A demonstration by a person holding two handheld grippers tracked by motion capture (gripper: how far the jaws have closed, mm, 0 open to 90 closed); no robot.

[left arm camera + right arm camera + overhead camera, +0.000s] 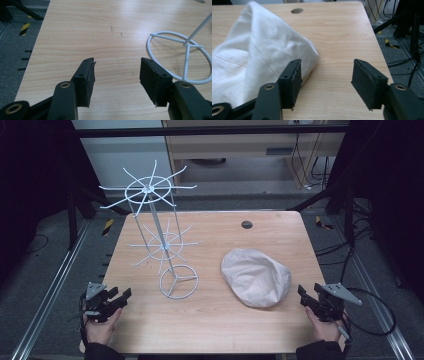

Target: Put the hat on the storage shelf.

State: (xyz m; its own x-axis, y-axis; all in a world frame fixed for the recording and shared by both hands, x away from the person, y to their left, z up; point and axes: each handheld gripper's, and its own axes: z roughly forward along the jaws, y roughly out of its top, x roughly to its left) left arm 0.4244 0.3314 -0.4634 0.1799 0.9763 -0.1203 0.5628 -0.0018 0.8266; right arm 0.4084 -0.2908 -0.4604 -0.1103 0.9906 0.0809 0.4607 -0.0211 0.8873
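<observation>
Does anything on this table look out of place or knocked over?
Nothing is knocked over or spilled. The white wire rack stands upright on its ring base, though it looks tilted from above. The cream cap lies crumpled on the table.

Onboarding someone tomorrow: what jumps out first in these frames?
The tall white wire rack stands left of centre on the wooden table, with two tiers of radiating hooks above a ring base. To its right lies a pale fabric cap, crumpled, close to the right gripper. Both the left gripper and the right one sit open at the near table corners, holding nothing.
</observation>
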